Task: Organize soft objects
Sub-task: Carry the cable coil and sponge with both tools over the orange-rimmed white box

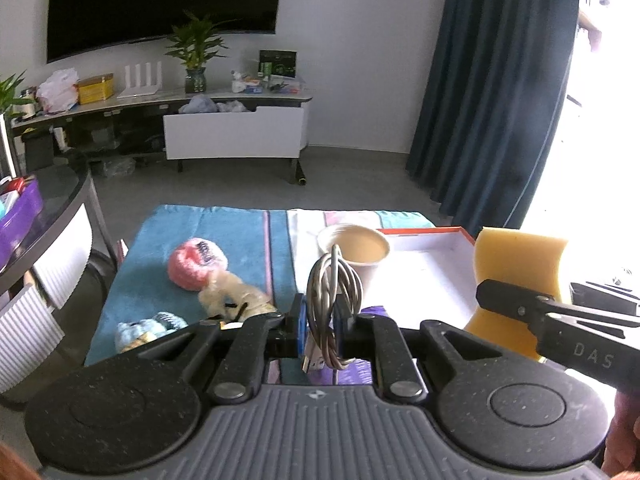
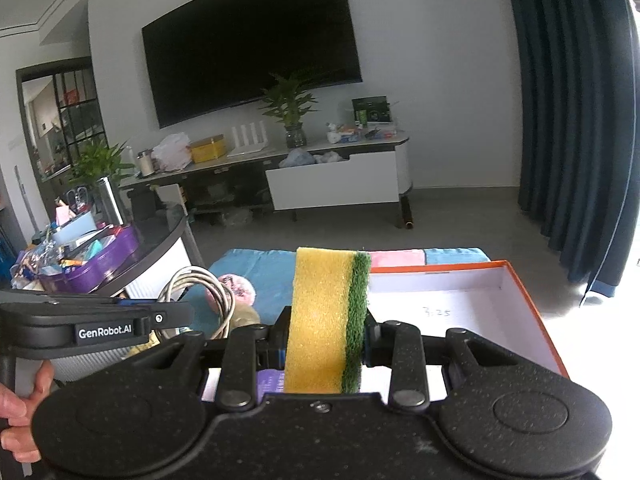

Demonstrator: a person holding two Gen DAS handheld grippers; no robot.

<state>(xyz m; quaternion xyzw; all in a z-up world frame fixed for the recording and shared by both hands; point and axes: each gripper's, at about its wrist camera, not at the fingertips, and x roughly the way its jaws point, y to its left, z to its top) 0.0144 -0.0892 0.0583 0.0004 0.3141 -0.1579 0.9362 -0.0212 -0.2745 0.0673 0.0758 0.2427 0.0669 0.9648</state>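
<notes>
Left claw (image 1: 322, 320) clamped on coiled cable (image 1: 334, 300) — held upright. Right claw (image 1: 516, 312) pinches sponge (image 1: 520, 256) beside it. Below: pink ball (image 1: 196, 258), bowl (image 1: 354, 245), orange-rimmed box (image 1: 424, 276) — on towel (image 1: 240, 236).

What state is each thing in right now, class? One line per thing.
Left gripper: shut on the cable.
Cable: coiled, held upright.
Right gripper: shut on the sponge.
Sponge: held upright, squeezed.
Box: open.
Bowl: upright.
Drawer: pulled open.
TV: off.
</notes>
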